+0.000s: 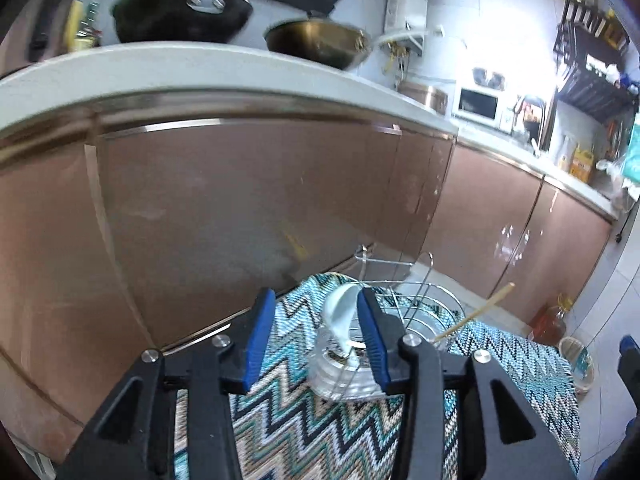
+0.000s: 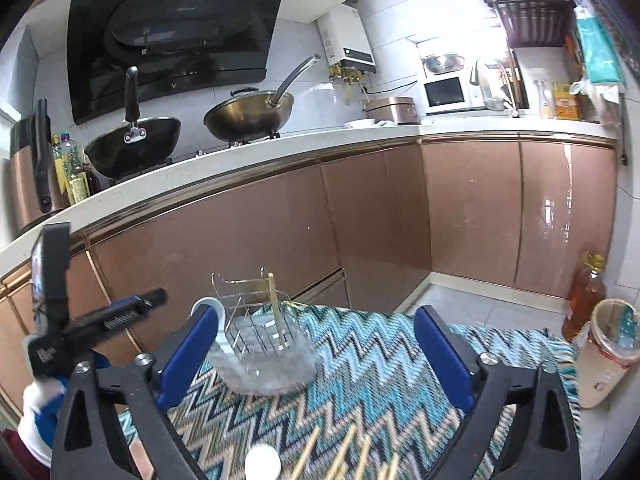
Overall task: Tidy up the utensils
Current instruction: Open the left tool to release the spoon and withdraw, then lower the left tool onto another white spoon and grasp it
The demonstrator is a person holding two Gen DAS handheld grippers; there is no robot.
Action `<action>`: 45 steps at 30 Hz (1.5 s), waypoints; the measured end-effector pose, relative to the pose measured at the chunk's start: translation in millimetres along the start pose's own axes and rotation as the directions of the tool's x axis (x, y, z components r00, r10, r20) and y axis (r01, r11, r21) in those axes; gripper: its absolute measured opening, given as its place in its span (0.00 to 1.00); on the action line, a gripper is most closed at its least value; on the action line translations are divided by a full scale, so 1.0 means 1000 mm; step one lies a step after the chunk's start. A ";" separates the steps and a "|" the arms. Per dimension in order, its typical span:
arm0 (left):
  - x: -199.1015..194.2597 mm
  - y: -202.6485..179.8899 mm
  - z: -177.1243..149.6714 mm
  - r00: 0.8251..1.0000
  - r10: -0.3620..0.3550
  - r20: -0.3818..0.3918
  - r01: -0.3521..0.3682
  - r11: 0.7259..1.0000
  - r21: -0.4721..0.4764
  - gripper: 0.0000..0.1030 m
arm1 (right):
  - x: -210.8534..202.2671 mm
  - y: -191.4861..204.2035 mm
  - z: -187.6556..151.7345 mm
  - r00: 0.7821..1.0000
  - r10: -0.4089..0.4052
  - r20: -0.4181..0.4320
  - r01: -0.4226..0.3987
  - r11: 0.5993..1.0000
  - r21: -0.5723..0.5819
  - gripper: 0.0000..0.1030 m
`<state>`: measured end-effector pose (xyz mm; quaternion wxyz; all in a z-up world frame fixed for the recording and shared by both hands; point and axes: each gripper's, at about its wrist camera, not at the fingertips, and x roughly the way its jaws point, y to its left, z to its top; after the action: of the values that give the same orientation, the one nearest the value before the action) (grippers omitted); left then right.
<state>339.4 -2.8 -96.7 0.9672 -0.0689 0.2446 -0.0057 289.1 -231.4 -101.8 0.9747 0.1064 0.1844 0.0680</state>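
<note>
Chopsticks (image 2: 348, 460) cut off at bottom edge

left tongs (image 1: 316, 300): jaws partly apart, empty, angled downward | right tongs (image 2: 314, 322): jaws spread wide, empty, angled downward

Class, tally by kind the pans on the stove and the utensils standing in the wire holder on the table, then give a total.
Pans: 2
Spoons in the holder: 1
Chopsticks in the holder: 1
Total: 4
</note>
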 end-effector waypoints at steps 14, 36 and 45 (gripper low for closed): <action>-0.164 0.055 -0.012 0.998 -0.051 0.033 0.051 0.999 0.016 0.58 | -0.149 -0.007 -0.009 0.993 0.010 0.118 -0.019 0.997 0.072 1.00; -0.193 0.100 -0.073 0.979 -0.146 -0.143 0.137 0.988 -0.072 0.58 | -0.198 -0.006 -0.027 0.987 -0.151 -0.052 0.154 0.987 0.045 1.00; -0.119 0.117 -0.112 0.936 -0.133 -0.327 0.095 0.987 -0.129 0.58 | -0.106 -0.042 -0.066 0.938 -0.103 -0.330 0.146 0.983 0.108 0.58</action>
<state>178.6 103.8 -153.7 0.9044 -0.1346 0.4006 -0.0597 170.3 -278.5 -134.8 0.9245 0.1456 0.3522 0.0104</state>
